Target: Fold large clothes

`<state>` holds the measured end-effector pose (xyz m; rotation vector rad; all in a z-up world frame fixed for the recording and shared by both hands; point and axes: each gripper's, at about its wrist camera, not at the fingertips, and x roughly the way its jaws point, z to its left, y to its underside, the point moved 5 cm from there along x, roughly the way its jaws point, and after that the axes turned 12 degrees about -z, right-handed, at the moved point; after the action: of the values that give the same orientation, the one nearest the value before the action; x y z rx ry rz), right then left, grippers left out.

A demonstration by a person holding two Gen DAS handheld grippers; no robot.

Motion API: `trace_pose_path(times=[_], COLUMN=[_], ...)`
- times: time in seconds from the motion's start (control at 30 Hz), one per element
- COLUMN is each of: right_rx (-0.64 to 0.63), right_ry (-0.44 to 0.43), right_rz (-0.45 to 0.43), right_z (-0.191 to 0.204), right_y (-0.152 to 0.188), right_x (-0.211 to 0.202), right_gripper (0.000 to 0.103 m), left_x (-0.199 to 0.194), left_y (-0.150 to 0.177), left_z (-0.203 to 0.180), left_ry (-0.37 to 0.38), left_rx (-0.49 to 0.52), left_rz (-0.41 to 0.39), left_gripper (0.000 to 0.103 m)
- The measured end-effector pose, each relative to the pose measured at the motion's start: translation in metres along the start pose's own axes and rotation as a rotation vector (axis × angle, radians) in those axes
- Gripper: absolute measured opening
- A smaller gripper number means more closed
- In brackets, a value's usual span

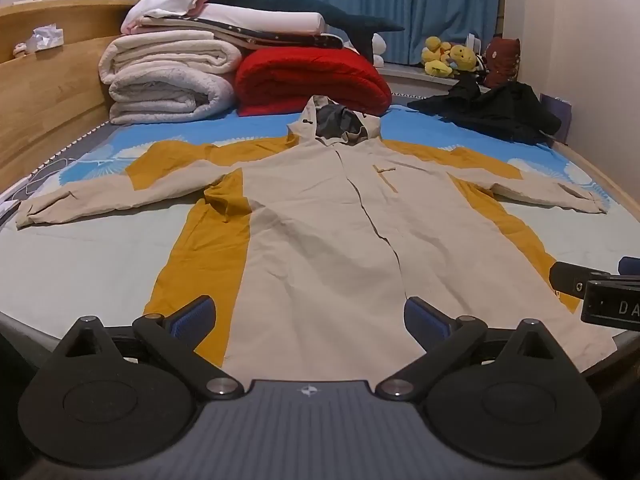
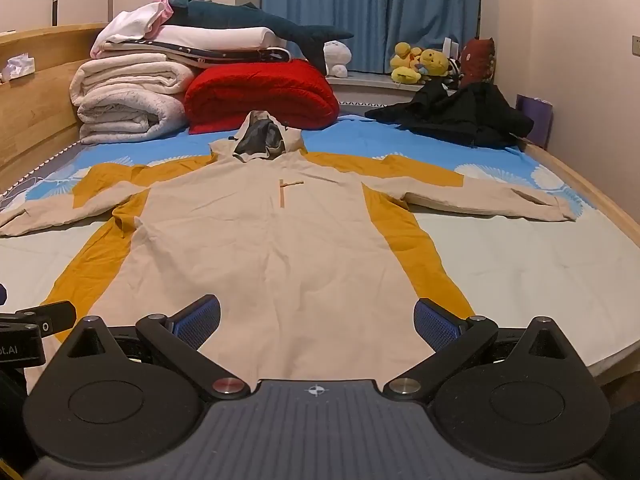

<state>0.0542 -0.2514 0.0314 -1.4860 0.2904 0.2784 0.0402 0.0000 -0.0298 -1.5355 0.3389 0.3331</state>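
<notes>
Blue curtains point(image 1: 400, 8) and a wooden bed frame point(image 1: 44, 108) close in the bed point(image 1: 80, 256), whose sheet is pale near the cameras and bright blue further off. On it the hooded jacket point(image 1: 320, 232) lies flat, face up, beige with mustard panels, sleeves spread toward 9 and 3 o'clock and hood at 12. Its hem lies just ahead of both claws. The left claw point(image 1: 310, 316) hangs over the hem's left half with jaws wide apart and nothing between them. The right claw point(image 2: 317, 320) does the same over the right half, spread and empty. Beyond the hood sits a red quilt point(image 1: 312, 80), with white blankets point(image 1: 168, 80) at 11 o'clock. Dark clothes point(image 1: 492, 108) lie at 1 o'clock, near yellow plush toys point(image 1: 448, 56).
</notes>
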Motion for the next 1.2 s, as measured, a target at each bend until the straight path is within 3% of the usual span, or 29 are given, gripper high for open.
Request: trace_pose_path(times=[1.2], right_rx=[-0.008], right_ry=[0.001], right_rz=[0.002], right_z=[0.0028], right_y=[0.0009], right_x=[0.0033], right_gripper=[0.102], left_x=[0.0039], left_y=[0.0057], left_z=[-0.0023], left_ry=[0.005], left_rx=[0.012], left_rz=[-0.002], left_gripper=[0.102])
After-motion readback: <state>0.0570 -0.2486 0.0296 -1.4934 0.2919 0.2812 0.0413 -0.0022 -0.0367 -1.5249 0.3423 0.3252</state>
